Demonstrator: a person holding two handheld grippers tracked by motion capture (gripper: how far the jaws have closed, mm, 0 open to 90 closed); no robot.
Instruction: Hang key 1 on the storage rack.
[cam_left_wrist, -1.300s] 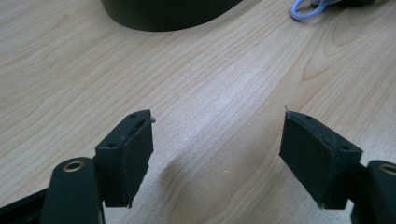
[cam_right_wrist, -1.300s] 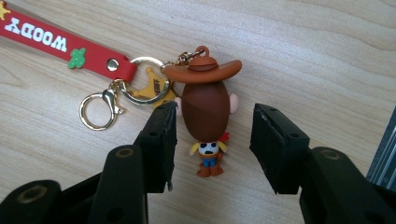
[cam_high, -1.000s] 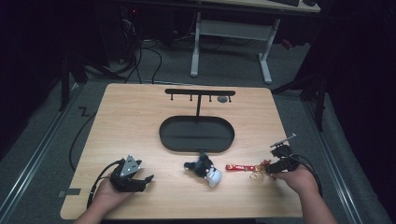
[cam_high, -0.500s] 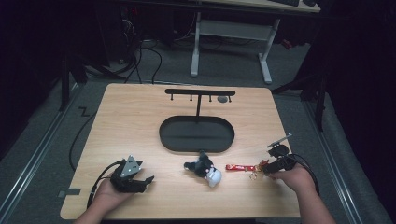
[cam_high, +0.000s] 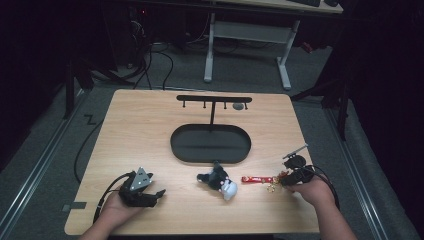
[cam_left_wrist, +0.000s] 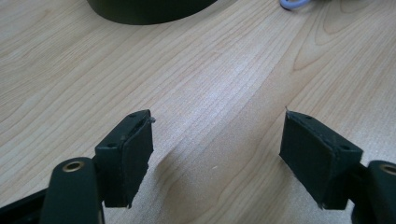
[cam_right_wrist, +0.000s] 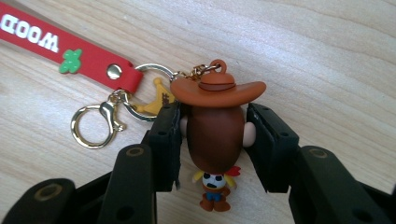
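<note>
A cowboy keychain figure with a brown hat lies on the wooden table, joined to a red strap and gold rings. My right gripper is shut on the figure's head. In the high view that right gripper sits at the table's front right, with the red strap stretching left from it. My left gripper rests at the front left, open, and in its own view the left gripper has only bare wood between its jaws. A black-and-white plush toy lies between the two.
A black oval tray sits mid-table, with a black T-shaped hanger stand rising from its far side. A small grey object lies by the stand's right end. Cables trail from both grippers.
The right gripper has shifted slightly toward the front edge with the keychain. The left gripper has not moved.
</note>
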